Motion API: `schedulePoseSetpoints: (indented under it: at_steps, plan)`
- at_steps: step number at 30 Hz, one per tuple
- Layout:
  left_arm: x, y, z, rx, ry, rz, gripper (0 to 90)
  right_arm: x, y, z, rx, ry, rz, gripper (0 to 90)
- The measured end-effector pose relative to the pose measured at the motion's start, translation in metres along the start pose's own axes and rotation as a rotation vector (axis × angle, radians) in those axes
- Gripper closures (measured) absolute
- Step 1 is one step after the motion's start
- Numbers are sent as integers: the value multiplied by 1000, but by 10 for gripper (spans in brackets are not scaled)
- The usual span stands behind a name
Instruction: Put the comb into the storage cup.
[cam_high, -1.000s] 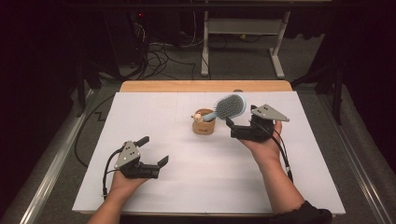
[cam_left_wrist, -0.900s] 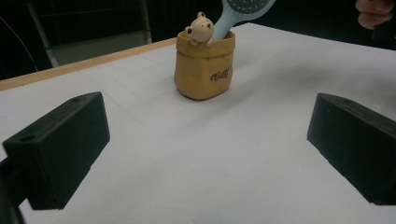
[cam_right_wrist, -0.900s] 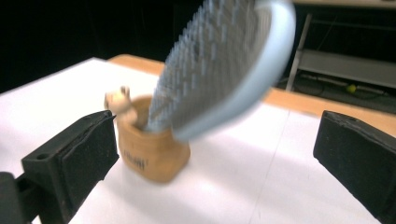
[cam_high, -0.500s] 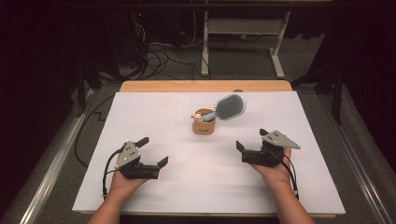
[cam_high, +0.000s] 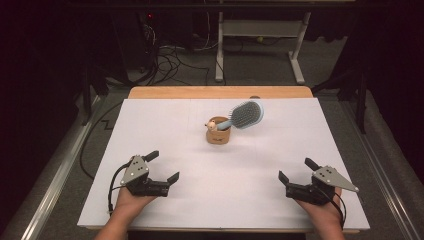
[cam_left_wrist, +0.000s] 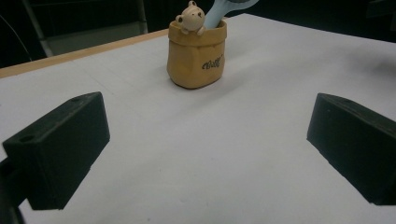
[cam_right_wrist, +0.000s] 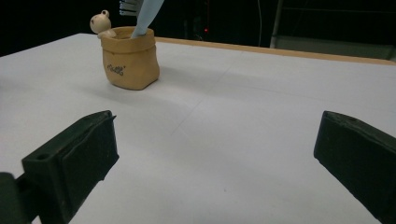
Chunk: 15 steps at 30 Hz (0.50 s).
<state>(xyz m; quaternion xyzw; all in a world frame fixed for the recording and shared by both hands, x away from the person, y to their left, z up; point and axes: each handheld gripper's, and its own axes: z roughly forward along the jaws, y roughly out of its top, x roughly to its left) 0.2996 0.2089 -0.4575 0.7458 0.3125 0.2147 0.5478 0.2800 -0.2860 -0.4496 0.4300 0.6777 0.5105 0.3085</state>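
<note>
The hairbrush (cam_high: 245, 114) stands handle-down in the holder (cam_high: 218, 132), a tan sack-shaped pot with a small bear figure (cam_left_wrist: 190, 17) at its rim. The brush head leans out over the holder's right side, toward the far edge of the table (cam_high: 165, 120). The holder sits on the white table surface, around the middle between the left and right edges and closer to the far edge than to the near one. Dark lettering marks the holder's wall.

The left gripper (cam_high: 165, 170) rests near the near left corner, held by a hand (cam_high: 131, 202); its jaws stand wide apart, grasping nothing. The right gripper (cam_high: 296, 171) rests near the near right corner, jaws likewise spread and empty. Both grippers are well apart from the holder and point toward it.
</note>
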Motion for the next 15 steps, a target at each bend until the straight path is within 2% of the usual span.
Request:
schedulePoseSetpoints:
  at_steps: [4,6,15]
  plan:
    - [1,-4,-4,0,4,-24,0,0,-3,-6,-6,-5,-16,3]
    - [1,-4,-5,-2,8,-34,0,0,0,-6,-29,-6,-18,3]
    - [1,-4,-4,2,11,-35,0,-1,2,-8,-42,-14,-30,3]
